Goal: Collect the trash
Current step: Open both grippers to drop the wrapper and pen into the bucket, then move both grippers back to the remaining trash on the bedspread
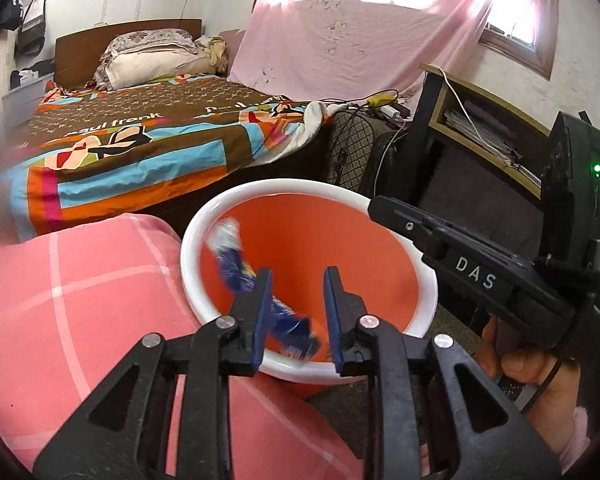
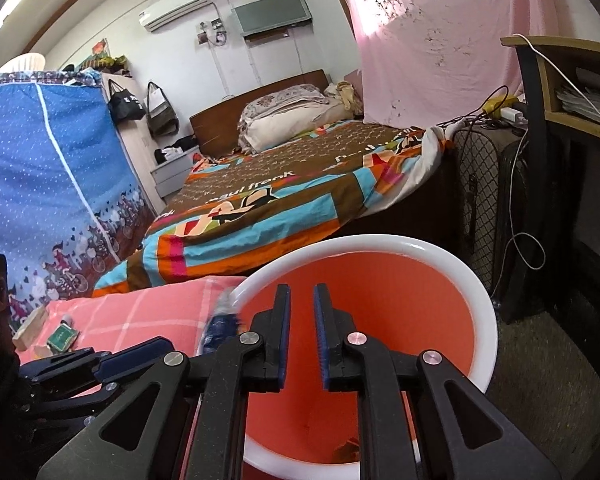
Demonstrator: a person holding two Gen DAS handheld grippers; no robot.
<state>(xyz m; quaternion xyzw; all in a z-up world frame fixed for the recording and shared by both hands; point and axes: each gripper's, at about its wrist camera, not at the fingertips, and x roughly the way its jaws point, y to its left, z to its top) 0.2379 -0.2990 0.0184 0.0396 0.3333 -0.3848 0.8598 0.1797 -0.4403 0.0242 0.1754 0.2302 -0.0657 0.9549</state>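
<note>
Left tool (image 1: 296, 312) spread over orange bin (image 1: 228, 200), blurred blue wrapper (image 1: 236, 268) apparently falling in; right tool (image 2: 302, 336) parted, empty.

An orange trash bin (image 1: 332, 240) with a broad white rim stands upright with its mouth open, directly ahead of and below the left gripper (image 1: 296, 316). Its smooth orange inner wall narrows toward the bottom. In the right wrist view the same bin (image 2: 380, 300) lies just beneath the right gripper (image 2: 302, 336), and a small dark scrap shows near its bottom. A crumpled wrapper (image 1: 240, 268), dark blue with a silvery white end, appears blurred and tilted over the bin's mouth, just left of and between the left gripper's parted fingers. From the right wrist it shows at the bin's left rim (image 2: 220, 320).
</note>
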